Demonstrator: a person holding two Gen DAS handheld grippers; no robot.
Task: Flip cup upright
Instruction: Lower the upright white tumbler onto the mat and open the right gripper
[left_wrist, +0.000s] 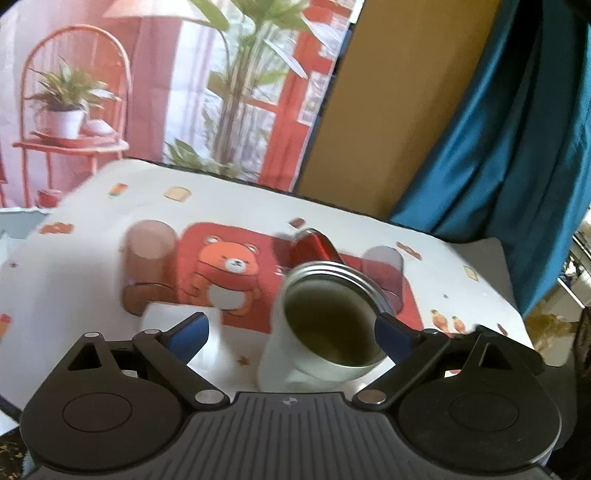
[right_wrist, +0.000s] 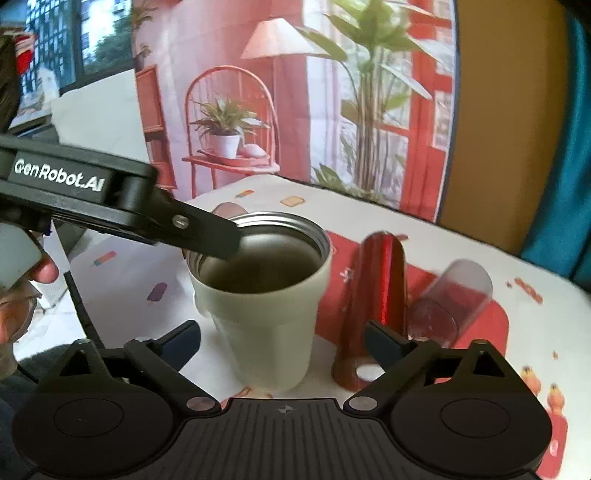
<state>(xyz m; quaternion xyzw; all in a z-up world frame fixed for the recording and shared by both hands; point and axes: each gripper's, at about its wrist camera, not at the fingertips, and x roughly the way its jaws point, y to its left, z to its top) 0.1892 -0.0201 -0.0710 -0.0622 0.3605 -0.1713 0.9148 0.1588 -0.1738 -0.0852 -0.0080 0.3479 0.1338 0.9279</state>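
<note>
A white cup with a steel rim and lining stands mouth-up on the table, in the left wrist view (left_wrist: 325, 332) and the right wrist view (right_wrist: 258, 295). My left gripper (left_wrist: 291, 332) is open, its blue-padded fingers either side of the cup without gripping it; in the right wrist view one left finger (right_wrist: 207, 236) reaches over the cup's rim. My right gripper (right_wrist: 282, 339) is open with the cup between its fingers, apart from both.
A red metallic cup (right_wrist: 369, 295) lies on its side right of the white cup. A clear tumbler (right_wrist: 450, 299) lies on its side further right. A brownish tumbler (left_wrist: 149, 258) stands at the left. The tablecloth (left_wrist: 74, 288) has a red bear print.
</note>
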